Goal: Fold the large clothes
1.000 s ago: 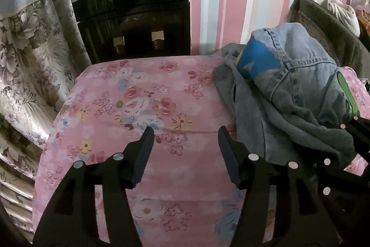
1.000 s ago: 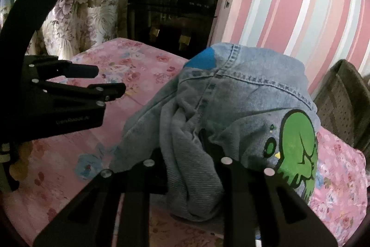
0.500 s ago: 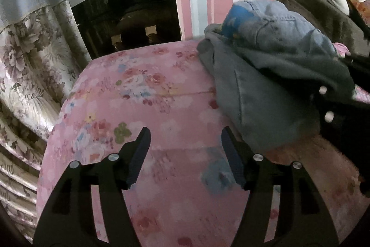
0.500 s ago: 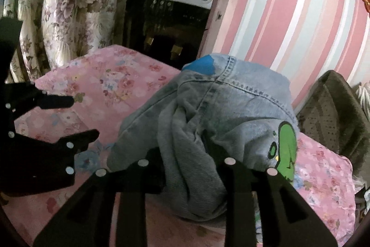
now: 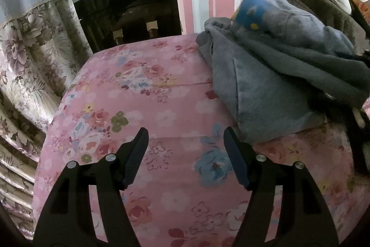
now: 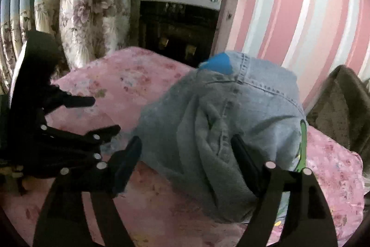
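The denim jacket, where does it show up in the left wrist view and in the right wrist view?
Left wrist view: the denim jacket is heaped at the right, on the pink floral cover.
Right wrist view: the denim jacket fills the centre, bunched between the open fingers of the right gripper.
Shared landmark: the water dispenser by the striped wall.

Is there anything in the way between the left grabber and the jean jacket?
Nothing visible. The left gripper is open over bare pink flowery bedsheet, and the crumpled denim jacket lies just ahead to its right with only sheet between. The right gripper is open too, its fingers on either side of the jacket's near fold.
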Motion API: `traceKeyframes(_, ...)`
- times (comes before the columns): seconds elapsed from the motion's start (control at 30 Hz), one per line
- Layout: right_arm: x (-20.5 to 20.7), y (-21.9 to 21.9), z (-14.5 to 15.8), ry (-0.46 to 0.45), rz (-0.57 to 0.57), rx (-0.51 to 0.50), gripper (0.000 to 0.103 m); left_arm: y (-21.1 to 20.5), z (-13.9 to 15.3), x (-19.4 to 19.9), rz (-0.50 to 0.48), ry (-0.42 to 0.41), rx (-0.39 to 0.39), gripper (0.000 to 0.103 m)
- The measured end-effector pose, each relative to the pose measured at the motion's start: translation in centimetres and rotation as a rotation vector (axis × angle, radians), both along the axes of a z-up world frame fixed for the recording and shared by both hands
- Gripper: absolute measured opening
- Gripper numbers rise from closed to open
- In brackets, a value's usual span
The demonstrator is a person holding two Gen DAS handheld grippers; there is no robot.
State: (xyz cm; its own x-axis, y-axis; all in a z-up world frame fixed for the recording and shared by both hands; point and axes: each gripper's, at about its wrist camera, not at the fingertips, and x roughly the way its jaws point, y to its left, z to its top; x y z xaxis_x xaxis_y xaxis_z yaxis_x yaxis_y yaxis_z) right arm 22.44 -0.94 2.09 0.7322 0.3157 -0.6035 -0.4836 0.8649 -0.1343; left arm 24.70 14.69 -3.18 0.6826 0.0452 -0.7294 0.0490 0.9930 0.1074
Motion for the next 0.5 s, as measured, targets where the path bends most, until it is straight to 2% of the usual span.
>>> traceKeyframes(0.13,-0.9,-0.5,1.3,-0.015,0.016,0.038,0.08,0.5,0.1,-0.2,0.014,-0.004,-0.01,0.068)
traceKeyframes(0.27,-2.8,-2.6,3.7,-0.075,-0.001,0.089,0.08,0.6,0.3,-0.4,0.016,-0.01,-0.009,0.069)
traceKeyframes(0.37,-2.8,-5.2,4.5,-0.093,-0.057,0.081,0.08,0.3,0.3,-0.4,0.012,-0.012,-0.01,0.07)
traceKeyframes(0.5,-1.7,-9.4,3.8,-0.075,-0.162,0.078,0.08,-0.1,0.4,-0.4,0.008,-0.015,-0.008,0.07)
